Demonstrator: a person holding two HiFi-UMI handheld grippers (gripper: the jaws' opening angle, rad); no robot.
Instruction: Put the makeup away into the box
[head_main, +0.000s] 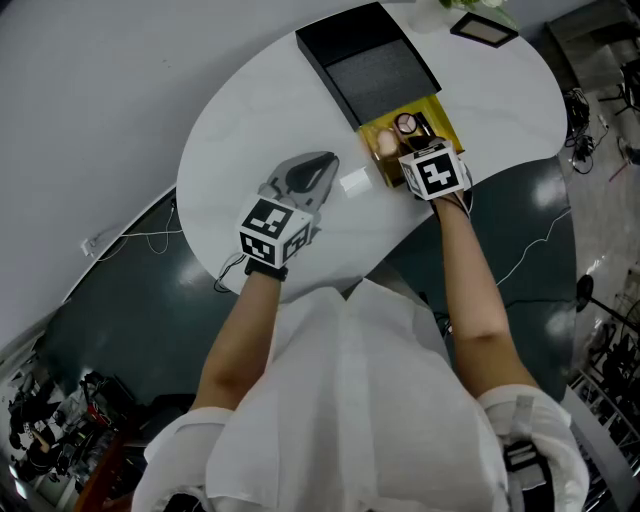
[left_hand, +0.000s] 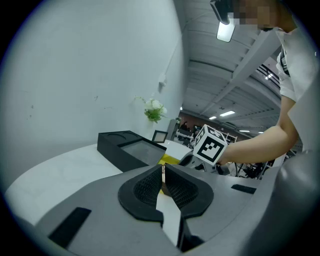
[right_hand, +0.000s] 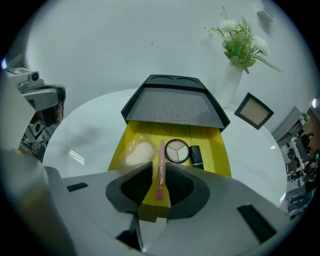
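Observation:
A yellow box (right_hand: 223, 152) lies open on the white round table (head_main: 240, 140), with its black lid (right_hand: 172, 107) just behind it. In it are a pale sponge in a clear wrapper (right_hand: 139, 153), a round compact (right_hand: 177, 150) and a black lipstick (right_hand: 196, 156). A pink brush (right_hand: 161, 167) lies lengthwise in the box, its near end between the jaws of my right gripper (right_hand: 159, 176). A sliver of yellow shows between the brush and the left pad, so the pads do not press on it. My left gripper (left_hand: 163, 172) rests shut and empty on the table, left of the box (head_main: 445, 130).
A vase of white flowers (right_hand: 240, 40) and a small picture frame (right_hand: 255, 111) stand at the back right of the table. The table's near edge curves just under both wrists. The right gripper's marker cube (left_hand: 209, 145) shows in the left gripper view.

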